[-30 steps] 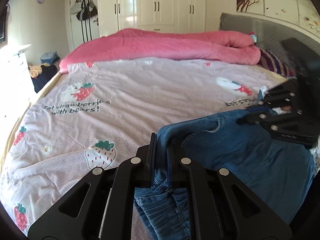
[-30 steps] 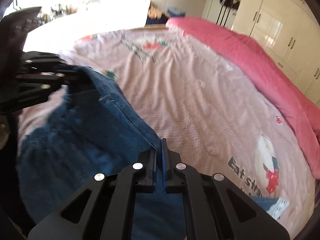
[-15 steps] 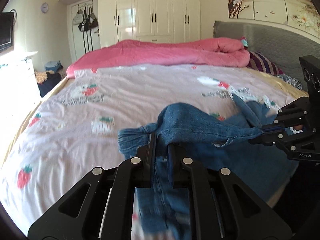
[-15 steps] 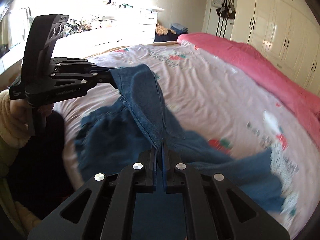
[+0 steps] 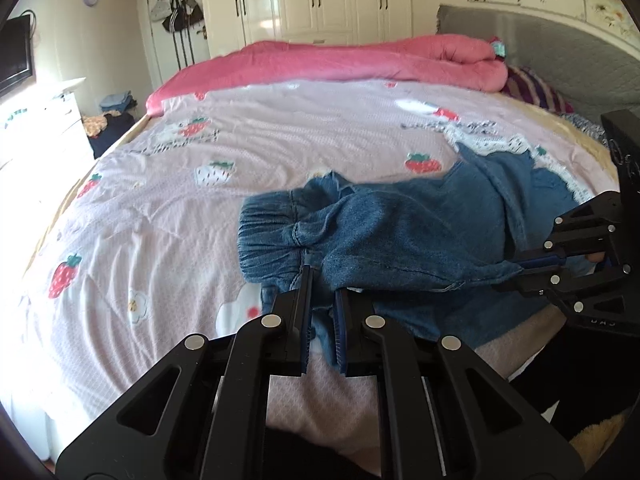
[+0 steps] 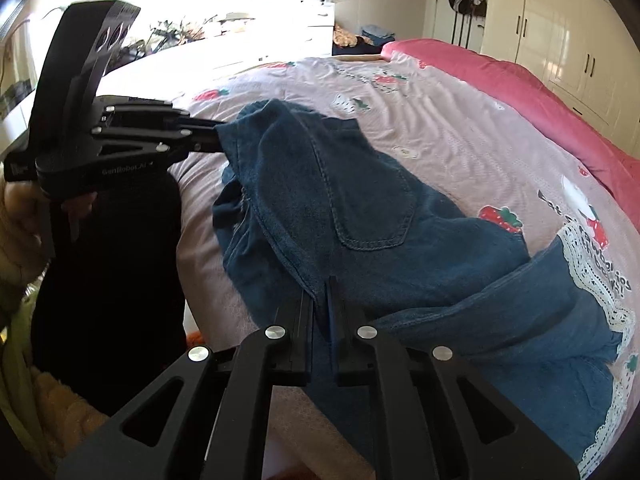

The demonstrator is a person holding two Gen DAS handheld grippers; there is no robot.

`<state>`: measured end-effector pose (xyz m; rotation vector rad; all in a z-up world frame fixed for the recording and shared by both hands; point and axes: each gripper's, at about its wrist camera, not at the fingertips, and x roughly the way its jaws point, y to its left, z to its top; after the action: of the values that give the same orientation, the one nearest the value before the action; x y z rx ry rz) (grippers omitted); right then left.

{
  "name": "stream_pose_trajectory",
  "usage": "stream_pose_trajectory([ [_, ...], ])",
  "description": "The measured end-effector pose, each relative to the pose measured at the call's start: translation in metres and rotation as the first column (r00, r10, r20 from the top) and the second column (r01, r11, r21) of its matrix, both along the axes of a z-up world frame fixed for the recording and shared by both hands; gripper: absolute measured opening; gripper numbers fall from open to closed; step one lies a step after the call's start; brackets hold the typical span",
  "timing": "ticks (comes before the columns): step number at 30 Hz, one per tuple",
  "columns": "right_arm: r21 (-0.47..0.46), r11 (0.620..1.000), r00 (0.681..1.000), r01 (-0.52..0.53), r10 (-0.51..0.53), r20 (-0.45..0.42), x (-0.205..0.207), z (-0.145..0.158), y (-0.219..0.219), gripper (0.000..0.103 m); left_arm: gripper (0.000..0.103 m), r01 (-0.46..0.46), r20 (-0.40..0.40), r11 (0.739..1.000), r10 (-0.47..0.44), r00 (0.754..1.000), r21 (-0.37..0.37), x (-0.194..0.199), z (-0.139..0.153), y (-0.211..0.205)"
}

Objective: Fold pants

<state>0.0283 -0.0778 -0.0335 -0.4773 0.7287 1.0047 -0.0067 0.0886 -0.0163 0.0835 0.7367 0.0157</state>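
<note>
both claws, left gripper [image 5: 322,280] and right gripper [image 6: 323,286], pinch the blue denim pants [image 6: 360,216] lifted mid-fold; next, probably lay them flat on the pink strawberry-print bedsheet [image 5: 160,216]

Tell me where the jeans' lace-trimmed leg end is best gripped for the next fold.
Grip the lace hem at its outer corner, coming from the headboard side, low along the bedspread. That edge lies flat and free, while both tongs, left and right, hold the waist end of the jeans.

Left gripper [image 5: 322,292] and right gripper [image 6: 322,300] both clamp denim, held level, side by side, well apart.
</note>
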Motion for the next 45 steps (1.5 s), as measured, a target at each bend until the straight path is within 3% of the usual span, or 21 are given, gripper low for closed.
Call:
stream_pose_trajectory([
  [7, 0.029, 1.000, 0.998, -0.005, 0.007, -0.066, -0.004, -0.005, -0.007, 0.007, 0.005, -0.034, -0.052, 0.998, 0.032, 0.998, -0.045, -0.007, -0.007, 0.001],
  [19, -0.013, 0.999, 0.993, -0.051, 0.049, -0.112, -0.011, -0.024, 0.001, 0.016, 0.007, -0.089, -0.145, 0.995, 0.082, 0.986, -0.043, -0.012, -0.025, 0.007],
  [21, -0.013, 0.998, 0.992, -0.055, 0.053, -0.118, -0.011, -0.026, 0.002, 0.017, 0.007, -0.098, -0.133, 0.994, 0.091, 0.987, -0.047, -0.017, -0.020, 0.009],
  [23, -0.010, 0.998, 0.990, -0.059, 0.057, -0.130, -0.011, -0.027, 0.002, 0.019, 0.014, -0.106, -0.115, 0.994, 0.101, 0.988, -0.033, -0.023, -0.012, 0.011],
  [28, -0.009, 0.997, 0.987, -0.077, 0.075, -0.141, -0.011, -0.029, 0.005, 0.024, 0.022, -0.171, -0.018, 0.985, 0.170, 0.985, -0.037, -0.042, 0.027, 0.026],
  [29, -0.012, 0.997, 0.987, -0.081, 0.078, -0.143, -0.011, -0.030, 0.006, 0.026, 0.028, -0.170, 0.007, 0.984, 0.170, 0.985, -0.054, -0.042, 0.037, 0.027],
  [34, -0.011, 0.995, 0.984, -0.099, 0.097, -0.152, -0.013, -0.030, 0.007, 0.034, 0.032, -0.072, 0.062, 0.992, 0.079, 0.995, -0.108, -0.011, 0.060, 0.002],
  [39, -0.002, 0.996, 0.981, -0.087, 0.085, -0.171, -0.013, -0.030, 0.005, 0.035, 0.032, 0.031, -0.021, 0.988, -0.034, 0.999, -0.153, 0.051, 0.031, -0.034],
  [43, 0.013, 0.998, 0.975, -0.058, 0.059, -0.213, -0.008, -0.030, -0.001, 0.035, 0.032, -0.034, -0.167, 0.992, 0.014, 0.986, -0.120, 0.070, -0.019, -0.027],
  [45, 0.021, 0.999, 0.971, -0.046, 0.050, -0.235, -0.006, -0.028, -0.005, 0.035, 0.032, -0.044, -0.191, 0.991, 0.019, 0.981, -0.126, 0.062, -0.035, -0.018],
])
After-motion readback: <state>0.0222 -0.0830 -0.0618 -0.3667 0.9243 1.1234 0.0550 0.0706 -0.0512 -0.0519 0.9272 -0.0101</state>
